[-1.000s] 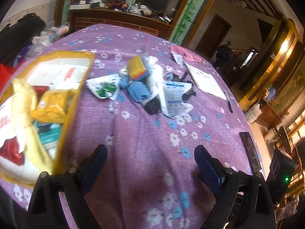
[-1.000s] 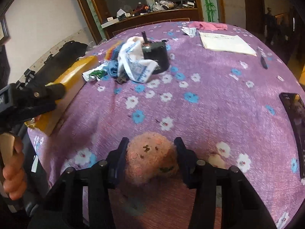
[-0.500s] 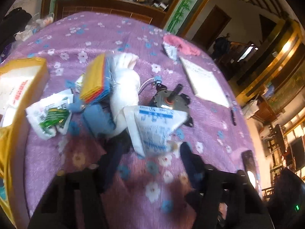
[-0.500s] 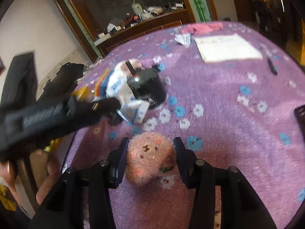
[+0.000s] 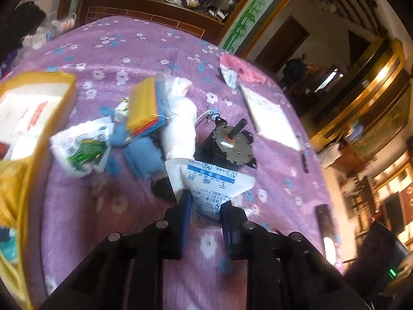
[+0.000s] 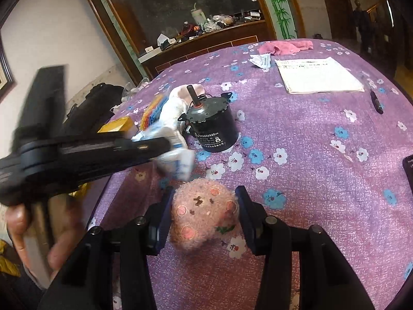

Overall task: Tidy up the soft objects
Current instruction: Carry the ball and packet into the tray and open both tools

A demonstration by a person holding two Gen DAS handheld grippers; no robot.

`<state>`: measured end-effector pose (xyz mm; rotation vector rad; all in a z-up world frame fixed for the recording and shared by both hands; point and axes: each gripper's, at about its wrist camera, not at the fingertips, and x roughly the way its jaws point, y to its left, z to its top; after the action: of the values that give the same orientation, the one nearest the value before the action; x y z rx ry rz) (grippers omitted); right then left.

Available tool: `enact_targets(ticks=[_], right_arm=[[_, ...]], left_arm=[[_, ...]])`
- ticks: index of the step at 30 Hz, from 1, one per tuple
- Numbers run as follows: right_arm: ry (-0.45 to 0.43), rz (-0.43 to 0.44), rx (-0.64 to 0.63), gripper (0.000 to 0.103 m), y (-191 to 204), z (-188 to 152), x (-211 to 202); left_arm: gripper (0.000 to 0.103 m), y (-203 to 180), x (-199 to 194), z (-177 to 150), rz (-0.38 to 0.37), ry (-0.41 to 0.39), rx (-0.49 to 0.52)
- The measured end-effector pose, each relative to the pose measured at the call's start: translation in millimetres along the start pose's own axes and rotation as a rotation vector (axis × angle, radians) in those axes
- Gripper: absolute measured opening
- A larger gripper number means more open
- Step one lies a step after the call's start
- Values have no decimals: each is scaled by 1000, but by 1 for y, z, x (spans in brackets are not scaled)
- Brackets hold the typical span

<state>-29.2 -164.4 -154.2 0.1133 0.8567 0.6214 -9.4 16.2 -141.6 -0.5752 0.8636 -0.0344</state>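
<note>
My left gripper [image 5: 205,206] is shut on the near corner of a white desiccant packet [image 5: 206,180] with blue print. Behind it lie a white cloth roll [image 5: 180,118], a stack of yellow and coloured sponge cloths [image 5: 144,108], a blue soft item [image 5: 144,155] and a white-green packet [image 5: 80,149]. My right gripper [image 6: 204,206] is shut on a pink fuzzy plush ball [image 6: 204,214] just above the purple flowered tablecloth [image 6: 309,155]. The left gripper also shows in the right wrist view [image 6: 167,146], still holding the packet [image 6: 178,160].
A black motor with a shaft [image 5: 229,144] stands right behind the packet, and shows in the right wrist view [image 6: 214,126]. A yellow box [image 5: 28,118] of items lies at the left. Papers [image 6: 320,75], a pink cloth [image 6: 284,46], a pen [image 6: 375,100] and a phone [image 5: 325,219] lie to the right.
My left gripper moved forward to the pile and closed on the white packet's corner. My right gripper kept hold of the pink ball and shifted slightly forward.
</note>
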Motion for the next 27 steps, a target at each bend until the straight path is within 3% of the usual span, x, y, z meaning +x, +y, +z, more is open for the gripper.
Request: enact_targets(ticks=[7,10,14,20,27], right_arm=[[11,-19,-40,46,10,-1,1],[26,78,-22,46,18,3,4],[43,220,-40,46,56,12,11],[84,331,-124,46,126,26,34],[128,373,-95,46,182,60,80]], left_arm=[[21,23,-63,-23,-50,-43,-64],[21,39,-96,-30,-51,-67,-90],[21,71,-140,-36,-2,-135,-135],[21,115,-189,-34,53,-223,-200],[21,158,-194,0,202,-252,-199]])
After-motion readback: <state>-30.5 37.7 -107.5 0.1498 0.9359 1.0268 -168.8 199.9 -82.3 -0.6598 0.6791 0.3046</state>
